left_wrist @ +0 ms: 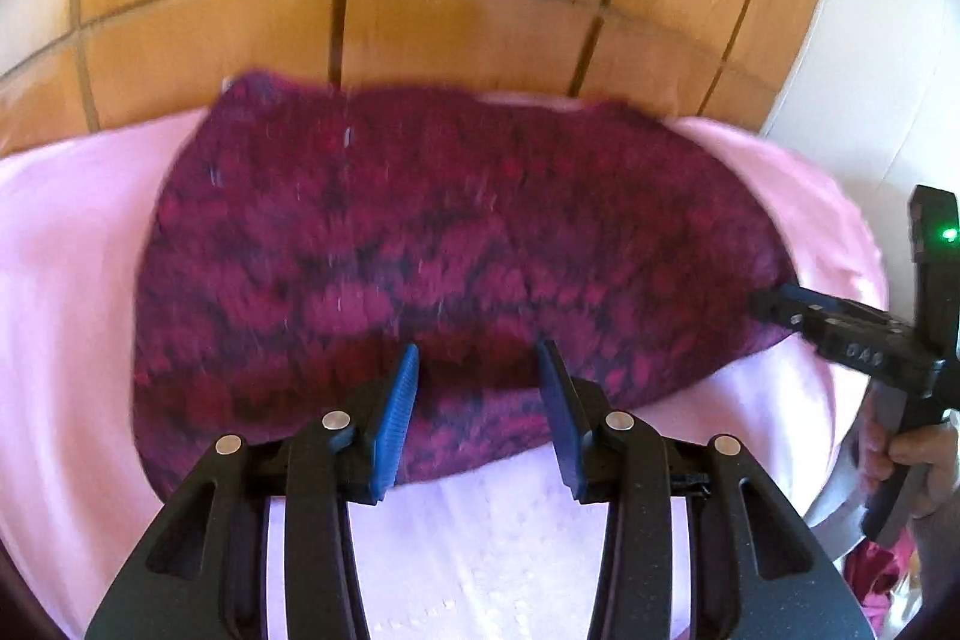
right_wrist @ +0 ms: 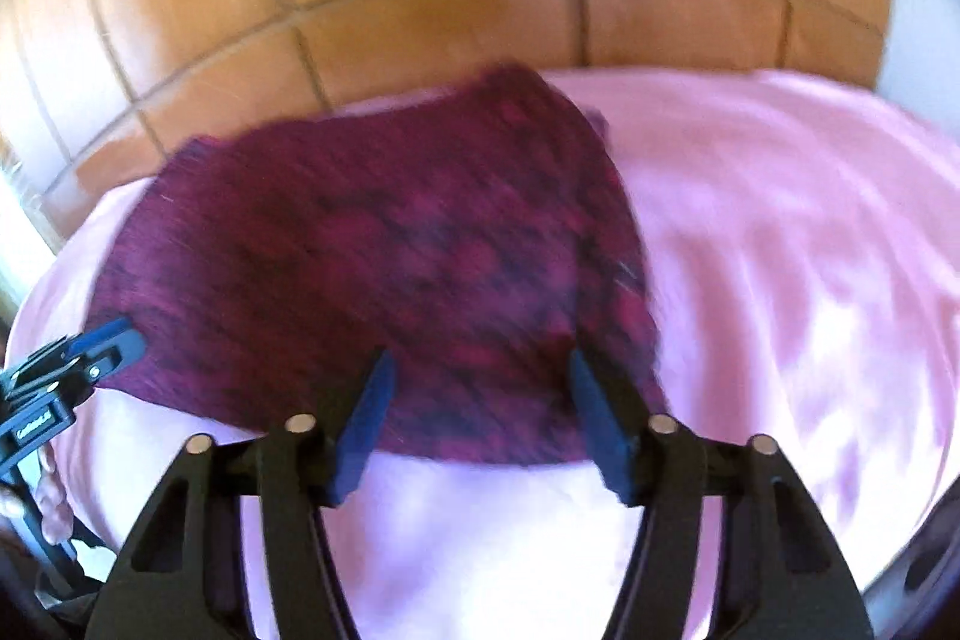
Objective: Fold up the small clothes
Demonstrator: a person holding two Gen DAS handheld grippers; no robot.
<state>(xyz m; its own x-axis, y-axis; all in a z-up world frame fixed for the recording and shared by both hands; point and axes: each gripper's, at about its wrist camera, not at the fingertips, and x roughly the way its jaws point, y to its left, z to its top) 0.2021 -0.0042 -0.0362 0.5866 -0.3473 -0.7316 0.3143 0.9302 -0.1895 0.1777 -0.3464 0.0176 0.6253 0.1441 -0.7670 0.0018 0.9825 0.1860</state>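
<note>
Over knitted garment point(left_wrist: 360, 244), both grippers angled down, jaws apart

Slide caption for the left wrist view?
Open left claw above dark-red knitted garment spread on pink cloth.

Magenta knit garment point(left_wrist: 420, 244), flat on pink sheet point(left_wrist: 72, 280)

Motion-blurred knit garment point(right_wrist: 384, 244)
</note>
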